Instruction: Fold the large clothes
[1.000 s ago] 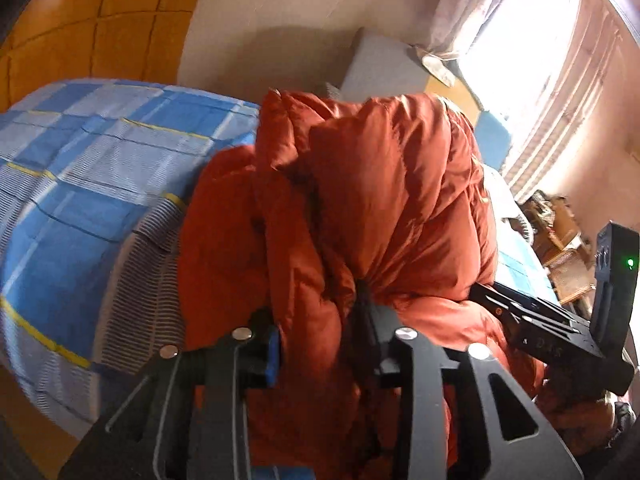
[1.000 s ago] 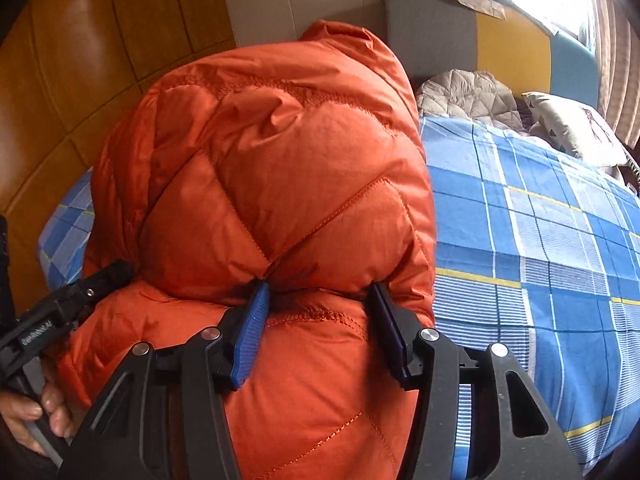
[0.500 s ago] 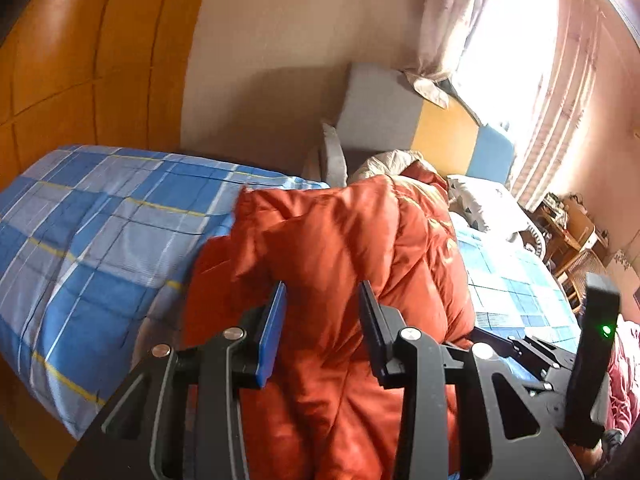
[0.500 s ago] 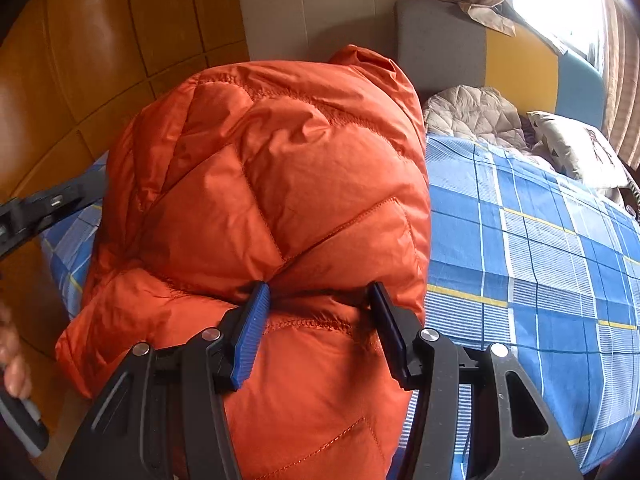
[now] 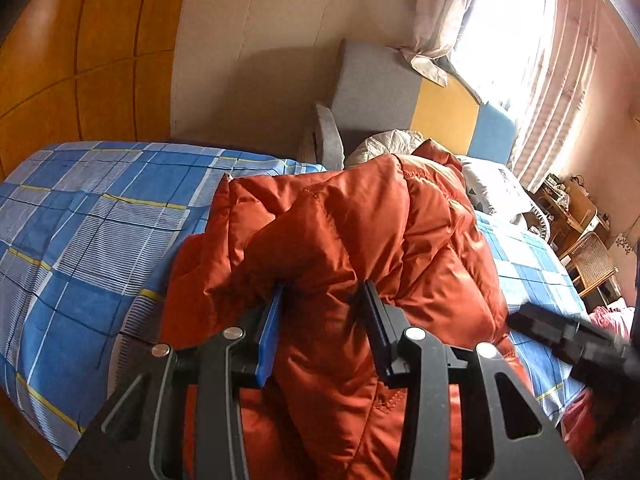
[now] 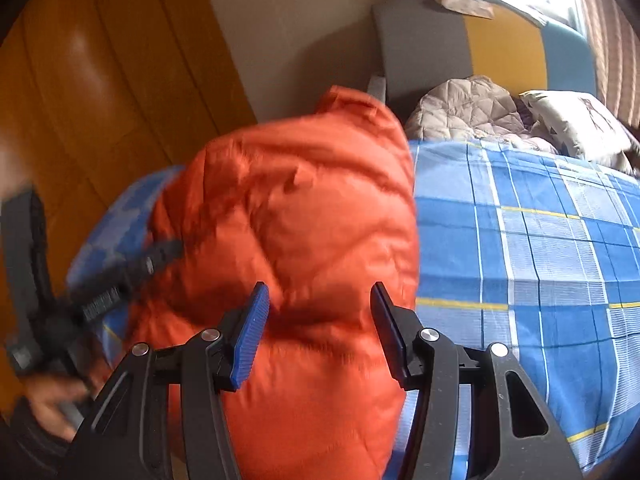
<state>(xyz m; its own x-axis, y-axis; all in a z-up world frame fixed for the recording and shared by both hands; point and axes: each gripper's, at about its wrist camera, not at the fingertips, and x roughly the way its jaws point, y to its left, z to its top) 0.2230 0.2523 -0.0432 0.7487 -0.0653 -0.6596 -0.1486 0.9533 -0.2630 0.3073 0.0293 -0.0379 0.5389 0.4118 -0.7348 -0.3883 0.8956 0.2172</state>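
The puffy orange quilted down jacket [image 5: 360, 248], light and slippery, bunches between both half-open claws; the left gripper [image 5: 320, 312], its jaws just eased wider, and the right gripper [image 6: 316, 312] each clamp thick folds at six o'clock.

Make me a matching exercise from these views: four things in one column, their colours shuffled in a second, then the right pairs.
Things:
1. puffer jacket
2. bed sheet
3. wardrobe
4. quilted coat by the headboard

Colours:
A. glossy brown wood
B. pale beige
C. orange
D. blue check with yellow lines

Pairs: 1-C, 2-D, 3-A, 4-B
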